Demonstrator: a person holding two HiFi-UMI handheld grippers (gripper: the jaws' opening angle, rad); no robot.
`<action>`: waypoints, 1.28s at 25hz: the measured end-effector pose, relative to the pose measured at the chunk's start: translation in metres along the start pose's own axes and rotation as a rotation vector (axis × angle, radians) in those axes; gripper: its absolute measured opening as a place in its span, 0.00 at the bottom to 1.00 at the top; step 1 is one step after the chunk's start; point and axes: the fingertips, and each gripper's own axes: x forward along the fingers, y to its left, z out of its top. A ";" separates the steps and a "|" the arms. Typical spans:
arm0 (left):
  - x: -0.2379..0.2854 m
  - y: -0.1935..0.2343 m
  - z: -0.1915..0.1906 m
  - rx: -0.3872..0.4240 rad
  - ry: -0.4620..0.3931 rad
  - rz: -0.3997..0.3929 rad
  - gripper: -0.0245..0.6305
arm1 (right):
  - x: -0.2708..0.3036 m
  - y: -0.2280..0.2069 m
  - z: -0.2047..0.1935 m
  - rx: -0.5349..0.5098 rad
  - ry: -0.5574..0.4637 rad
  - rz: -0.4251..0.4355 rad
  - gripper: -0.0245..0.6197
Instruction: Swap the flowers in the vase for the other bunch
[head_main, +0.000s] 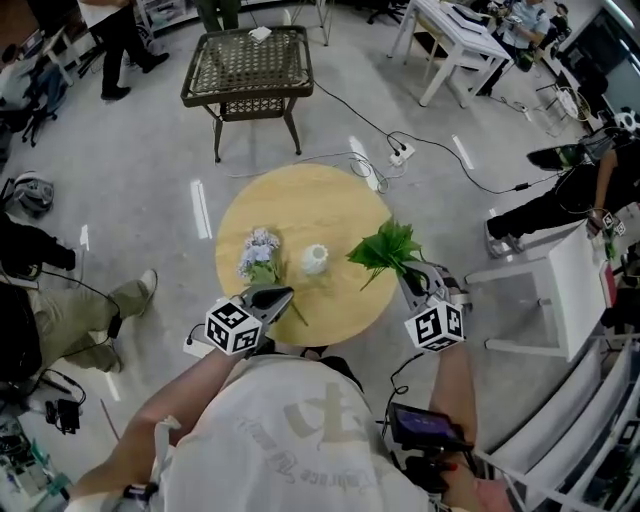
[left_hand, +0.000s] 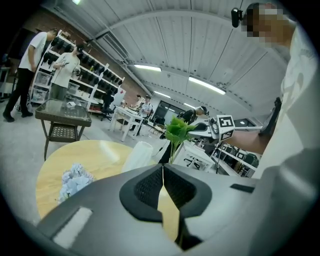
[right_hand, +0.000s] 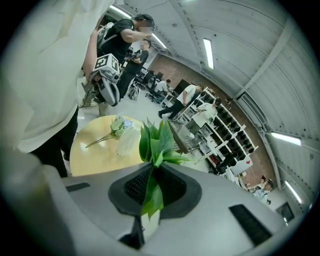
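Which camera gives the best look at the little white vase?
The head view: the vase stands whole on the round table. The left gripper view hides its base; the right gripper view shows it small, beside green leaves.

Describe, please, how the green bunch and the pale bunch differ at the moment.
The green bunch is all leaves, no blooms showing; the pale bunch has bluish-white blooms. The green bunch is clamped in the right tongs; the pale bunch lies loose on the table. The green bunch is right of the vase, the pale bunch left of it. Neither is in the vase.
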 end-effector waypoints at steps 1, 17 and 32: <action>0.002 -0.002 0.000 -0.002 0.003 0.004 0.05 | 0.002 0.001 -0.003 0.006 -0.004 0.018 0.06; 0.039 -0.020 -0.003 -0.019 0.009 0.053 0.05 | 0.047 0.030 -0.055 0.085 0.014 0.247 0.06; 0.041 -0.016 -0.011 -0.066 -0.009 0.160 0.05 | 0.103 0.040 -0.078 0.124 0.014 0.365 0.06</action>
